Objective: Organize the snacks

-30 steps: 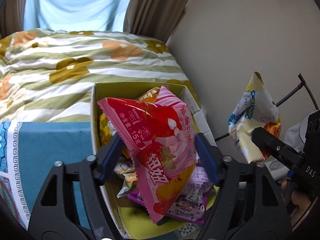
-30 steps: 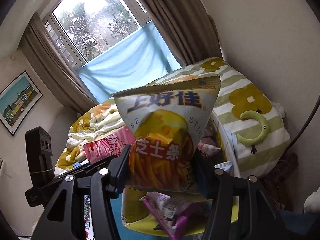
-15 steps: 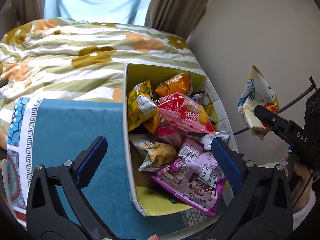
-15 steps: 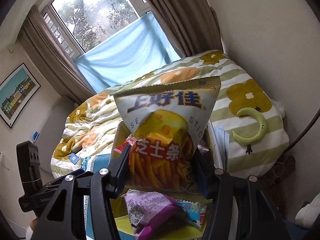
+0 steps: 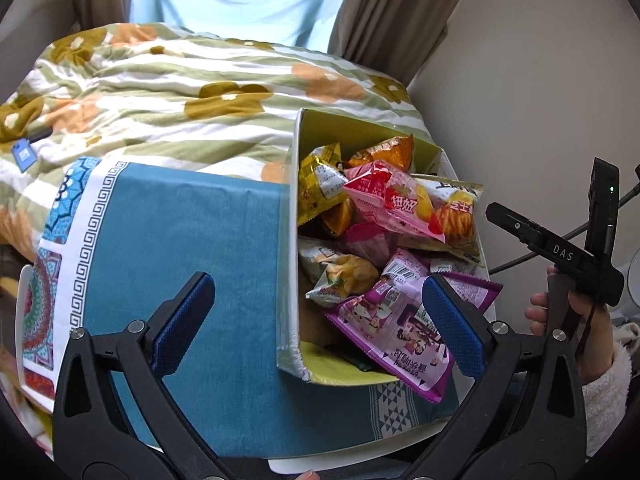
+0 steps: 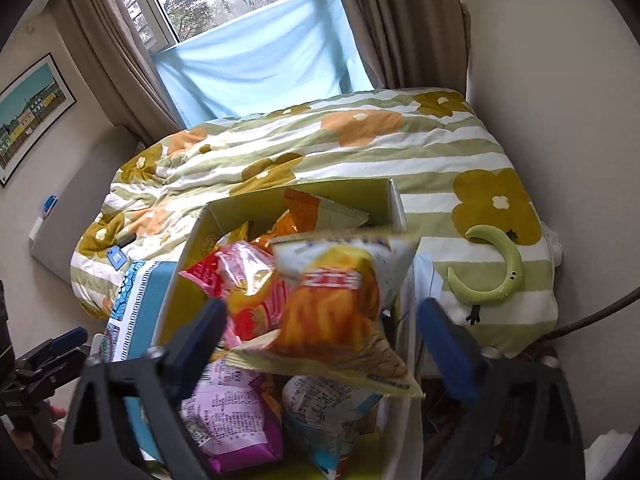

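Both grippers stood with fingers spread and nothing between them. The left gripper (image 5: pixel 318 320) hung above the near end of the cardboard box (image 5: pixel 289 240), its fingers well apart on either side of the box wall. The right gripper (image 6: pixel 320 340) was likewise wide apart, and the cheese-stick bag (image 6: pixel 340 312) sat between its fingers without touching them, blurred, over the box (image 6: pixel 256 204). Inside the box lay a heap of snack packets: a pink strawberry packet (image 5: pixel 390 206), a purple packet (image 5: pixel 404 332), a yellow packet (image 5: pixel 320 184) and an orange one (image 5: pixel 386 152). The box rested on a blue cloth (image 5: pixel 192 248) beside a flowered quilt (image 5: pixel 180 92).
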`<state>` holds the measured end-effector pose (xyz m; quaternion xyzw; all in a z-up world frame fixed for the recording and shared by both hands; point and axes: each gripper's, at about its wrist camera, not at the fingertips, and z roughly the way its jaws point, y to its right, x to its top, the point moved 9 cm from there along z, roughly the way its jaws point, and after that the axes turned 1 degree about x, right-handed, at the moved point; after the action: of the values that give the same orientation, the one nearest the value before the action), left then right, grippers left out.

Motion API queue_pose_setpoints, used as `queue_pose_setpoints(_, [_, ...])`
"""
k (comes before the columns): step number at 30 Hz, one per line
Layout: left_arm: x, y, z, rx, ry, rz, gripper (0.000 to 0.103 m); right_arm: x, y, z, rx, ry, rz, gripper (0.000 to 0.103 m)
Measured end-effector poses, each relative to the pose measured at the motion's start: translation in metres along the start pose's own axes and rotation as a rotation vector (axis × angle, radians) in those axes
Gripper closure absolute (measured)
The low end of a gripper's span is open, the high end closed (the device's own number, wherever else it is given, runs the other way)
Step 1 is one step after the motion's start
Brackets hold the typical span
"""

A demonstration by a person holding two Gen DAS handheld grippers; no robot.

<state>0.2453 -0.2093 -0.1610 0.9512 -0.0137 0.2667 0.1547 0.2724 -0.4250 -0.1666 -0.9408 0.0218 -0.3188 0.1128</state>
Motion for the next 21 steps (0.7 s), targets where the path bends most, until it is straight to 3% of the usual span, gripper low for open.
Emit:
queue_pose_setpoints(8, [-0.010, -0.009, -0.019, 0.023, 0.023, -0.011, 0.000, -0.015, -0.005, -0.008, 0.001, -0.002, -0.003, 0.000])
queue_pose_setpoints(21, [-0.006, -0.023, -0.128, 0.047, 0.195, 0.103, 0.000, -0.020, -0.073, -0.113, -0.055, 0.197, -0.049, 0.000])
